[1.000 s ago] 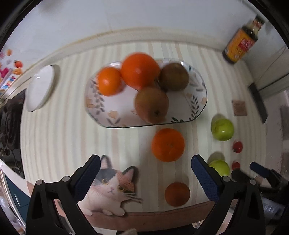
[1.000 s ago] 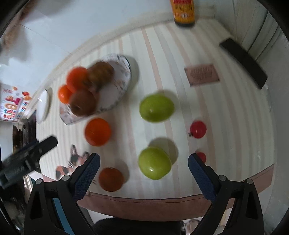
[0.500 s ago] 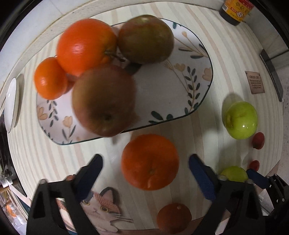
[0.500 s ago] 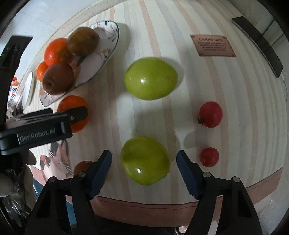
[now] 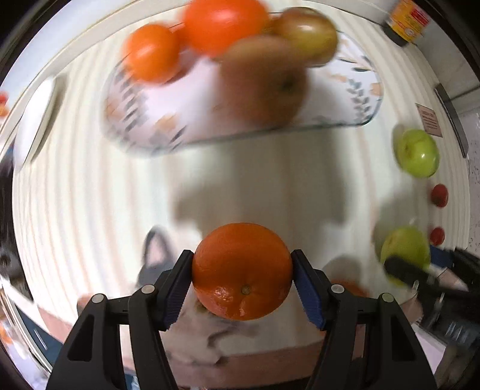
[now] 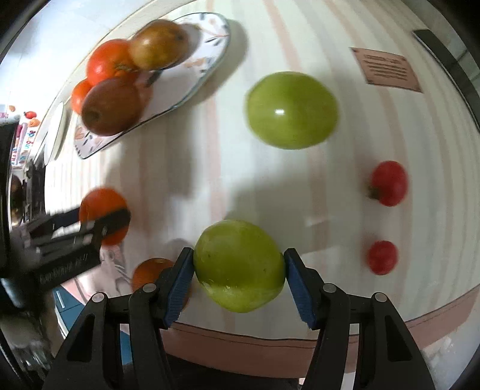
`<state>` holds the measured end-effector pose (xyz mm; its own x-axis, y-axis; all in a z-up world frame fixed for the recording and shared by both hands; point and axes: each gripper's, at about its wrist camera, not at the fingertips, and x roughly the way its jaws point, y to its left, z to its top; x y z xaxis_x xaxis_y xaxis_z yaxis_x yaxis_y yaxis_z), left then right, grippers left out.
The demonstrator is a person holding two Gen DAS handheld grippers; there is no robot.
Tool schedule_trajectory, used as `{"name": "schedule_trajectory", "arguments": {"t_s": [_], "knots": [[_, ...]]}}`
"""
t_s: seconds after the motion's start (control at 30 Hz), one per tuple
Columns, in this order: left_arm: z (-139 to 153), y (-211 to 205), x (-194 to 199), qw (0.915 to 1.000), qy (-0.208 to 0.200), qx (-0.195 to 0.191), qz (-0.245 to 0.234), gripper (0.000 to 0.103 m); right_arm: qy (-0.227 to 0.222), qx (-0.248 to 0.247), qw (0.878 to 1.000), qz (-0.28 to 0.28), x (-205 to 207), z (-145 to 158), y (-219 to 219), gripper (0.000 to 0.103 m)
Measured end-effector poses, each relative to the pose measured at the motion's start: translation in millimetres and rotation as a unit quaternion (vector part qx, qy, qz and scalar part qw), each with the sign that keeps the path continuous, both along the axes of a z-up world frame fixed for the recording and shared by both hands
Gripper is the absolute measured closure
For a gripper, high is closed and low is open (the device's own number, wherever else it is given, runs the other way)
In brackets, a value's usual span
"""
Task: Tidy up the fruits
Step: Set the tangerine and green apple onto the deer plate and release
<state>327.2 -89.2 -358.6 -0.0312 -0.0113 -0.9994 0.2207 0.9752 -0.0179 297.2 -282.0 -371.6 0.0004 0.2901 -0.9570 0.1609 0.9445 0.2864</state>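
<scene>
My left gripper (image 5: pixel 242 264) has its jaws closing, and both blue pads press the sides of a large orange (image 5: pixel 242 271). In the right wrist view my right gripper (image 6: pixel 238 261) is also closing, its pads touching the near green apple (image 6: pixel 238 265). A flowered plate (image 5: pixel 195 99) farther back holds two oranges and two brown fruits. A second green apple (image 6: pixel 292 109), two small red fruits (image 6: pixel 388 183) and a small orange (image 6: pixel 153 273) lie loose on the striped tabletop.
A cat-shaped mat (image 5: pixel 156 255) lies under the left gripper. A sauce bottle (image 5: pixel 406 21) stands at the far right, near a brown label card (image 6: pixel 387 69) and a dark bar (image 6: pixel 444 54). A white dish (image 5: pixel 36 120) sits at the left. The brown table edge (image 6: pixel 420 324) runs close in front.
Both grippers came down to the table and their jaws narrowed. The left took hold of the large orange, the right of the near green apple.
</scene>
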Motion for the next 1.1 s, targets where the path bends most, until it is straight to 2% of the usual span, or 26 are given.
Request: {"name": "schedule_trajectory", "arguments": {"t_s": [0.17,0.27,0.43,0.63,0.73,0.87,1.0,1.1], "knots": [[-4,33,-23,0.9991,0.012,-0.004,0.042,0.04,0.008,0.0,1.0,0.007,3,-4,13,0.039],[-8,43,-30,0.9981,0.016,-0.012,0.058,0.04,0.007,-0.018,1.0,0.022,3,-2,20,0.039],[-15,58,-29,0.9975,0.011,-0.017,0.068,0.04,0.007,-0.032,0.999,0.037,6,-3,34,0.039],[-15,55,-22,0.9972,0.008,-0.021,0.071,0.04,-0.01,-0.048,0.997,0.054,2,-1,39,0.04],[13,58,-19,0.9969,-0.012,-0.03,0.072,0.04,-0.031,-0.038,0.998,0.043,5,14,33,0.04],[52,64,-5,0.9948,-0.046,-0.051,0.075,0.04,-0.068,-0.008,0.997,0.023,20,49,29,0.04],[100,73,29,0.9909,-0.085,-0.071,0.077,0.04,-0.113,0.017,0.993,0.017,45,91,31,0.04],[114,77,54,0.9894,-0.098,-0.072,0.08,0.04,-0.135,0.033,0.99,0.014,72,111,36,0.04]]}}
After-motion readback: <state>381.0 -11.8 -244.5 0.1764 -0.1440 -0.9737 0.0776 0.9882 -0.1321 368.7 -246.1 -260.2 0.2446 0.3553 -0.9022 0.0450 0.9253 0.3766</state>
